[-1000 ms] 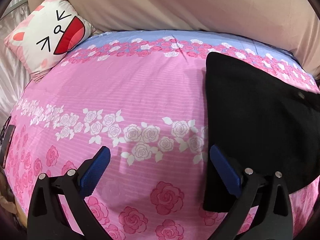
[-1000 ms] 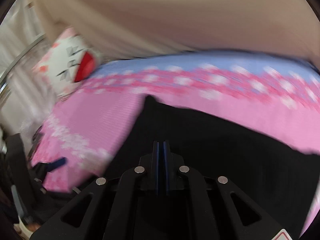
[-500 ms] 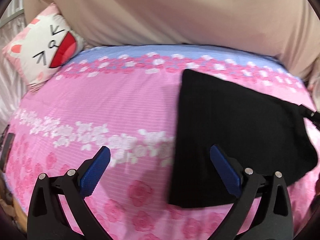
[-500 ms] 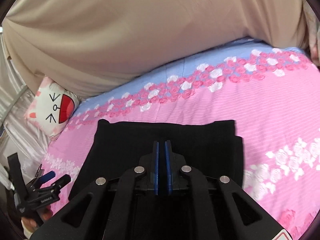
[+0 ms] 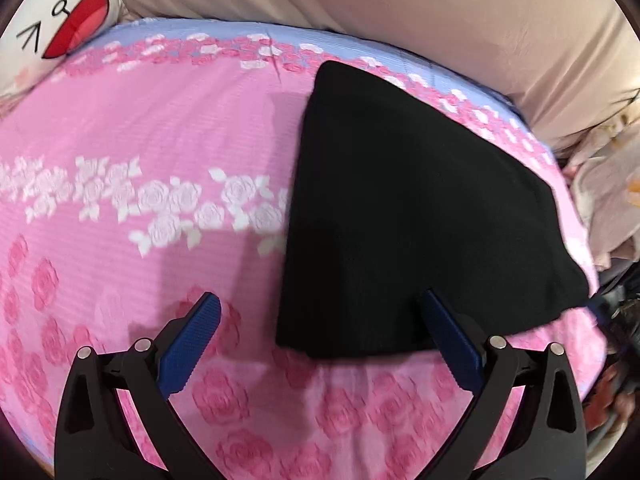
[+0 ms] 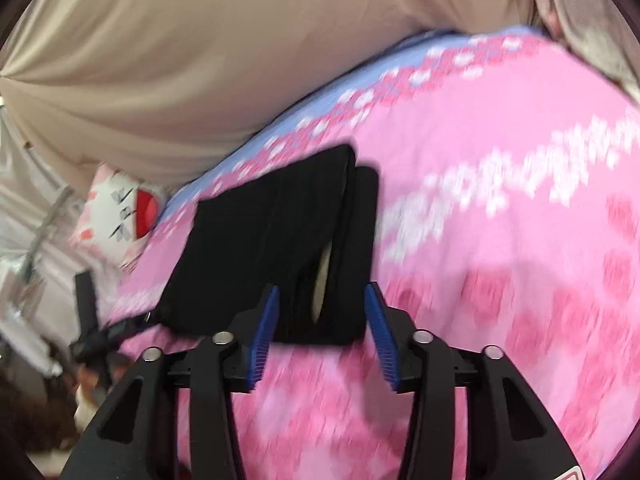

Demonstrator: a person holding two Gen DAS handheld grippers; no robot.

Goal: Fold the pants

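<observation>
Where the pink rose-print bedspread [image 5: 160, 128] covers the bed, it fills most of both views, with a band of white roses across the middle and a pale blue strip along the far edge. Beige cloth [image 5: 400, 8] hangs behind the bed as a backdrop. Pants [image 5: 408, 216], black, lie folded flat into a compact stack on the spread, toward the right side in the left wrist view and near the bed's near edge. From the right wrist view the same pants [image 6: 264, 248] show layered edges, one fold lapping over another on the right side, with a pale sliver visible in the gap between layers. Cat-face cushion [image 5: 60, 12], white with a red open mouth, sits at the far left corner of the bed against the backdrop.

Left claw [image 5: 316, 340] hovers spread wide, blue pads clear of everything; its right finger overlaps the pants' near edge in the picture, nothing between the pads. Right claw [image 6: 320, 320] has its jaws opening, partway apart, just short of the pants' near edge; the pads press on nothing. Right view is motion-blurred.
</observation>
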